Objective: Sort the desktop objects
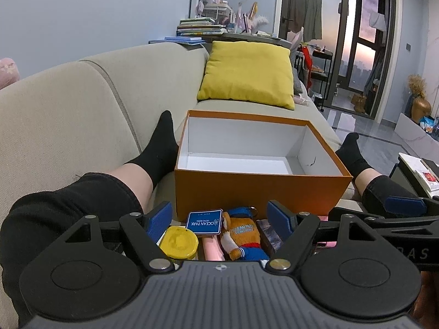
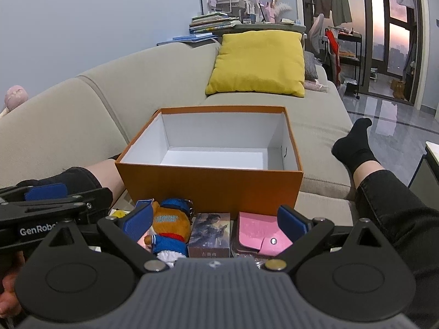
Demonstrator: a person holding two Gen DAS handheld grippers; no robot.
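Note:
An orange box (image 1: 258, 192) (image 2: 211, 189) with a white inside stands open and empty on the sofa. Before it lie a plush bear (image 1: 241, 238) (image 2: 170, 224) in blue clothes with a blue tag (image 1: 204, 222), a yellow-lidded jar (image 1: 179, 242), a picture card box (image 2: 210, 234) and a pink snap wallet (image 2: 260, 234). My left gripper (image 1: 219, 219) is open above the jar and bear, touching nothing. My right gripper (image 2: 215, 220) is open over the bear, card box and wallet. Each gripper shows at the edge of the other's view.
A person's legs in black trousers and socks (image 1: 162, 142) (image 2: 356, 145) flank the box on the beige sofa (image 1: 82, 104). A yellow cushion (image 1: 247, 74) leans further back. A low table (image 1: 417, 170) stands at right; shelves and a glass door lie beyond.

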